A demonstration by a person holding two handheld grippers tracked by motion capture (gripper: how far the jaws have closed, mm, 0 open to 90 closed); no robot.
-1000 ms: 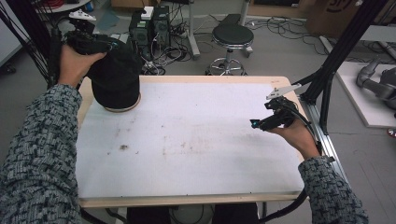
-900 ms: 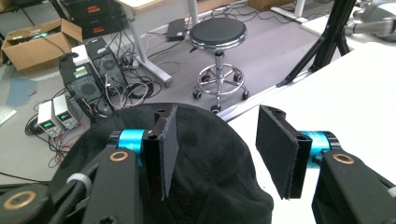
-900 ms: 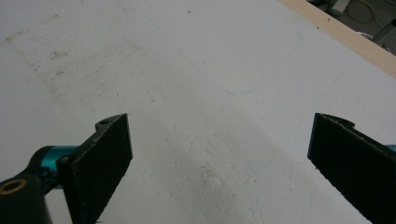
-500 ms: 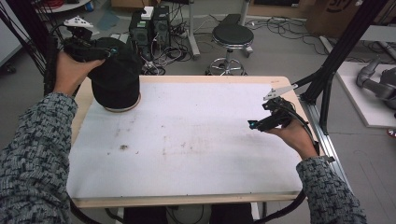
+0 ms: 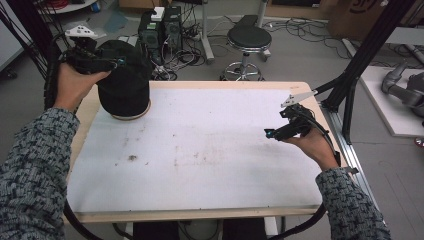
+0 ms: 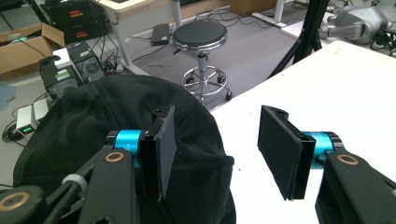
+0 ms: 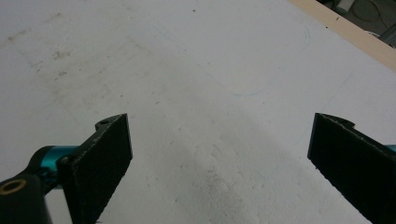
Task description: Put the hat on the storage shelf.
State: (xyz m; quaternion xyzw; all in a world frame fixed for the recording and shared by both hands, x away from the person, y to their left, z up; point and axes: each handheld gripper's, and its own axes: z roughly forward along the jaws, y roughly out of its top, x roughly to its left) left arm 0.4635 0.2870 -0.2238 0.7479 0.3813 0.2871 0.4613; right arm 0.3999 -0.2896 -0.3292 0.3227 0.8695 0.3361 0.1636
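Black fabric is the story at the far left corner: a dark cap (image 5: 124, 80) sits pulled over a round stand, whose pale rim (image 5: 131, 116) peeks out underneath on the table (image 5: 210, 150). The left gripper (image 5: 116, 62) hovers right at the cap's upper left side, and its jaws have just been opening. In the left gripper view the two black pads (image 6: 163, 149) stand clearly apart, one lying close against the cloth, the other out over the white tabletop, with nothing pinched between them. That reads to me as a release, with the cap left to rest on its form so it keeps its shape.

Over on the right, the right gripper (image 5: 280, 131) hangs above the table near the right edge, well apart from the cap. Its own view looks down on bare, scuffed white board between widely spread jaws, holding nothing. My guess is it is parked there to stay out of the way while the left hand (image 5: 75, 87) works. Beyond the table's far edge a stool (image 5: 249, 37) stands on the floor.
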